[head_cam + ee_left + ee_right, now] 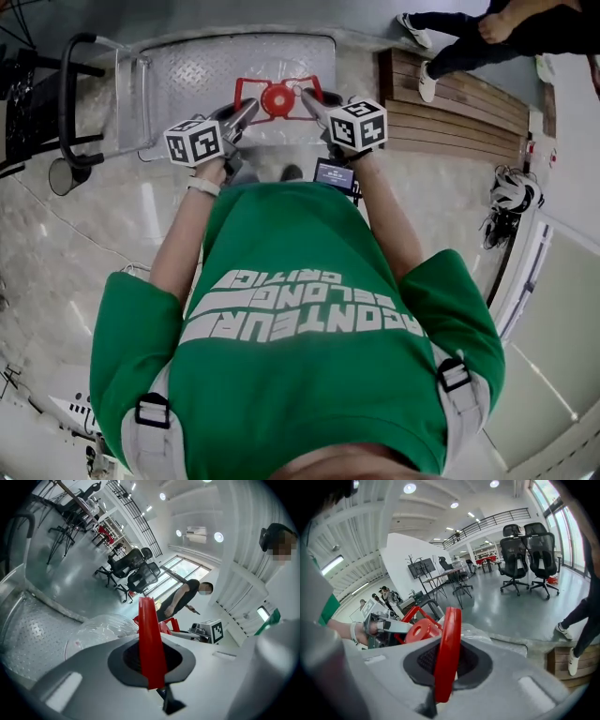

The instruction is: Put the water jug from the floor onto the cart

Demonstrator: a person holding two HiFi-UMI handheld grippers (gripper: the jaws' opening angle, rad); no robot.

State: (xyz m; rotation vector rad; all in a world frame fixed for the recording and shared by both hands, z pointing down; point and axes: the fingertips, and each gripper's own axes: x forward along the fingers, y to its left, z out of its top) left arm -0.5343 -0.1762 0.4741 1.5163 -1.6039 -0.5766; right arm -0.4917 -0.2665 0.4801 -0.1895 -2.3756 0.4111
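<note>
Tools (251, 108) (306, 95) on handle (151, 639) — red (water jug (101, 627))

Clear water jug (278, 99), red cap and handle uppermost, which I see upright at the cart's (187, 73) near edge.

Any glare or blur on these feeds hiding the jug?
Head view: fisheye bending, glare streaks on the floor, of the clear water jug mostly the red stands out. Left gripper view: red handle fills the centre, jug body glints. Right gripper view: other red handle sharp, ceiling lights blown out.
</note>
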